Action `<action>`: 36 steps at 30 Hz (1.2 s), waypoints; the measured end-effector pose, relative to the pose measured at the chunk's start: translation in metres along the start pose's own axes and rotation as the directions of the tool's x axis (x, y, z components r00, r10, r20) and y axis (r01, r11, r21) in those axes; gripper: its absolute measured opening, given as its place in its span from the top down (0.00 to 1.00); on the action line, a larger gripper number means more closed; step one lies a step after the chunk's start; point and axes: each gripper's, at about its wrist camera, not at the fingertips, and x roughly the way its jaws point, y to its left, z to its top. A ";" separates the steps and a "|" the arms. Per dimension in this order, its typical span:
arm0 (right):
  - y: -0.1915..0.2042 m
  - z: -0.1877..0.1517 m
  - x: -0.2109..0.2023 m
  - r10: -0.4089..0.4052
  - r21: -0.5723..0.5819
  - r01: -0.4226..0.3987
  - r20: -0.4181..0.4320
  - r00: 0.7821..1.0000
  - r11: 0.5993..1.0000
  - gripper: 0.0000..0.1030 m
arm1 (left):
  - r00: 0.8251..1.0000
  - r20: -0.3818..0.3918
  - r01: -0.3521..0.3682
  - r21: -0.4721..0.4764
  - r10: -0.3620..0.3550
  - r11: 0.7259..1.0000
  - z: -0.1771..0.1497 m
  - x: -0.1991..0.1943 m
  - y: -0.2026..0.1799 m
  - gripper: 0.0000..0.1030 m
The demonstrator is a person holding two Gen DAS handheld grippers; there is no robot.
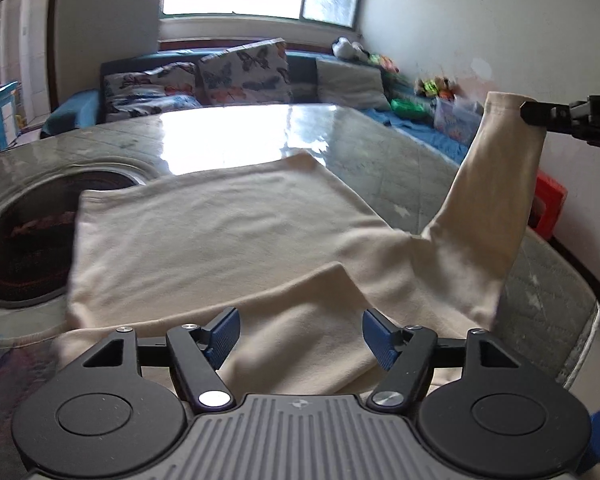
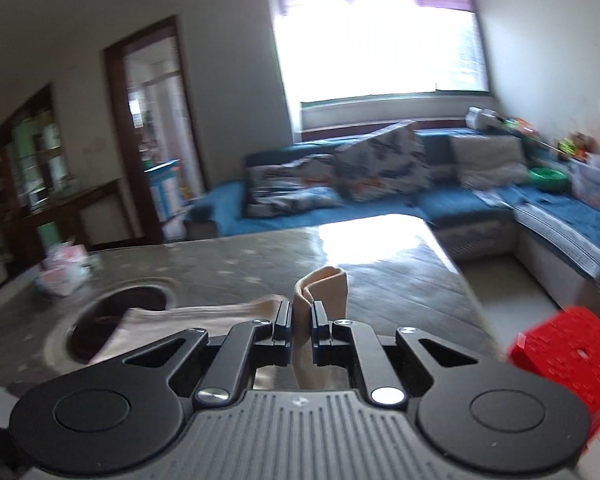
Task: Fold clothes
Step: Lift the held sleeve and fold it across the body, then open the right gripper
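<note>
Garment: a cream long-sleeved top [image 1: 220, 232] lies spread flat on the counter [image 1: 260, 128], its body reaching toward 12 o'clock in the left wrist view, with one folded-over layer lying just ahead of the left gripper.
Sleeve: the right-hand sleeve [image 1: 496, 200] is lifted off the counter and rises toward 2 o'clock, its cuff end pinched in the right gripper.
Left gripper: the left gripper [image 1: 300, 338] hovers low at 6 o'clock over the near edge of the top, its blue-padded fingers [image 1: 224, 334] spread wide with only cloth showing between them; it grips nothing.
Right gripper: the right gripper [image 2: 301, 322] is closed narrowly on the sleeve cuff [image 2: 324, 288], which sticks up past the fingertips as a folded loop; more cloth hangs down behind the jaws.
Counter: a glossy grey surface with a strong window glare toward 12 o'clock and a round dark opening [image 1: 32, 236] at 9 o'clock, partly covered by the left edge of the top.
Surroundings: a blue sofa [image 2: 480, 200] with patterned cushions [image 1: 244, 72] stands beyond the counter under a bright window [image 2: 380, 40]; a red stool [image 2: 568, 344] sits at 4 o'clock in the right wrist view, on the floor beside the counter.
</note>
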 end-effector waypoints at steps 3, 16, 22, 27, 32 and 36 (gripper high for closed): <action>0.030 0.009 0.004 0.070 -0.053 -0.071 -0.009 0.997 0.996 0.92 | 0.999 0.024 -0.034 -0.036 0.035 0.999 -0.005 -0.017 0.021 0.30; 0.167 -0.003 0.047 0.315 -0.249 -0.349 -0.167 0.934 0.904 0.92 | 0.979 0.054 -0.178 -0.231 0.196 0.956 -0.048 -0.076 0.104 0.29; 0.211 -0.032 0.072 0.357 -0.292 -0.440 -0.296 0.886 0.849 0.92 | 0.975 0.053 -0.197 -0.259 0.218 0.945 -0.054 -0.084 0.115 0.28; 0.208 -0.042 0.066 0.379 -0.292 -0.475 -0.328 0.865 0.831 0.89 | 0.972 0.070 -0.198 -0.257 0.223 0.946 -0.051 -0.088 0.114 0.28; 0.170 -0.043 0.057 0.297 -0.283 -0.395 -0.330 0.896 0.874 0.89 | 0.976 0.113 -0.158 -0.219 0.186 0.963 -0.041 -0.090 0.099 0.30; 0.134 -0.062 0.058 0.203 -0.257 -0.305 -0.357 0.912 0.917 0.89 | 0.984 0.135 -0.092 -0.164 0.115 0.982 -0.033 -0.083 0.077 0.36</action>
